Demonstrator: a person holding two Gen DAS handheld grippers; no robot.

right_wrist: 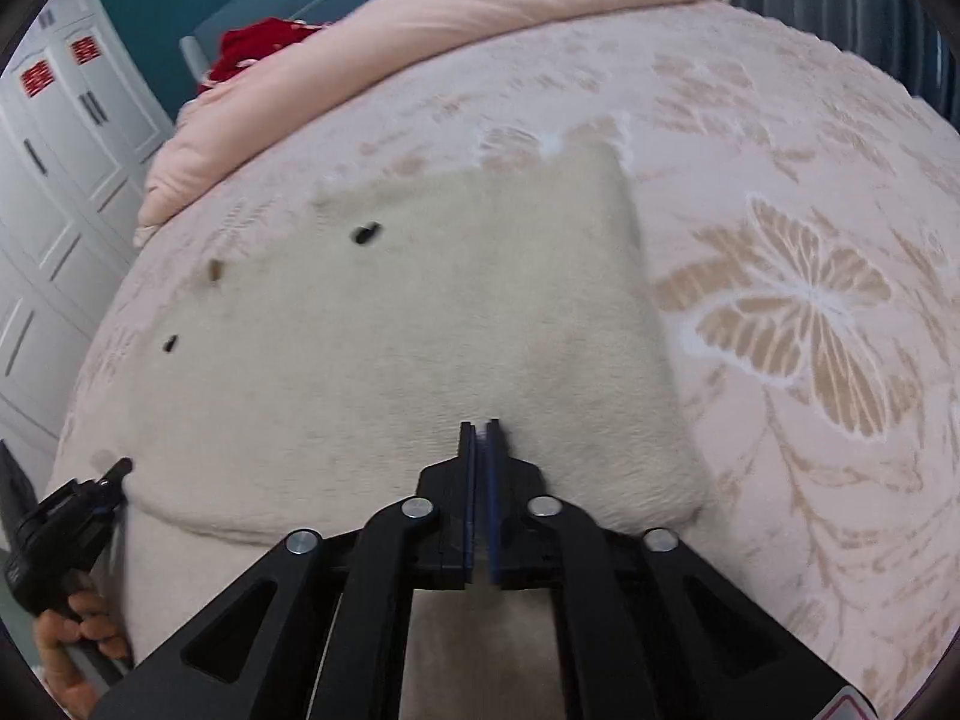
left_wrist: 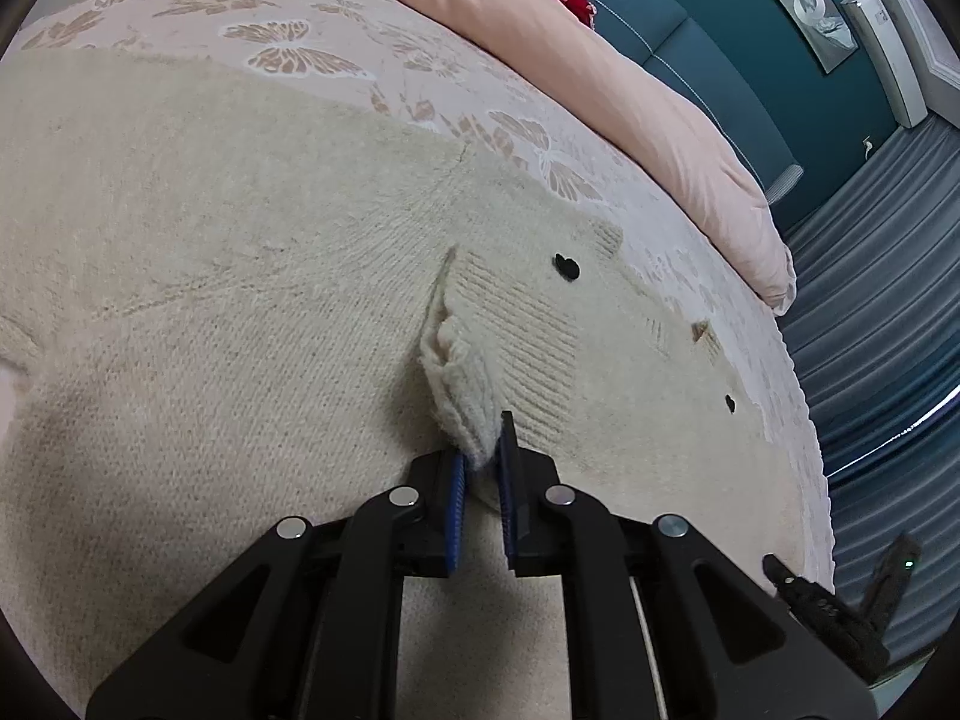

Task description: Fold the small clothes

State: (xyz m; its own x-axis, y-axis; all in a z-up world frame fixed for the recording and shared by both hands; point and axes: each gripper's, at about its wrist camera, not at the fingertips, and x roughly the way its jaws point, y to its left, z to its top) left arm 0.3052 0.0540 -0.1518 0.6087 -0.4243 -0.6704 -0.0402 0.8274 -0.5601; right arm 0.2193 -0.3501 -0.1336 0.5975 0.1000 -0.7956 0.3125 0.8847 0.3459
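While the cream knit sweater (left_wrist: 228, 276) lies spread over the pink butterfly-print bedspread (left_wrist: 312, 54), the left gripper (left_wrist: 480, 468) comes in low from the near edge of the bed w/ its blue-padded jaws clamped on a bunched fold of the ribbed knit, lifted a bit off the rest of the garment. A black button (left_wrist: 566, 267) sits just beyond the pinch; a second dark button (left_wrist: 730, 402) is closer to the bed's right edge.

In the right wrist view the right gripper (right_wrist: 482, 438) points fwd over the sweater (right_wrist: 420, 324), tilted down toward the fabric, jaws pressed together w/ only a thin slit between the pads; can't tell if any knit is caught, the view is motion-blurred. At that view's left edge the other gripper (right_wrist: 60, 528) shows by the sweater's left side, w/ the person's fingers (right_wrist: 78, 630) wrapped on its handle.

A rolled pink duvet (right_wrist: 420, 18) lies along the far edge of the bed, a red item (right_wrist: 258, 48) behind it. White cabinet doors (right_wrist: 66, 120) carry red stickers, not readable.
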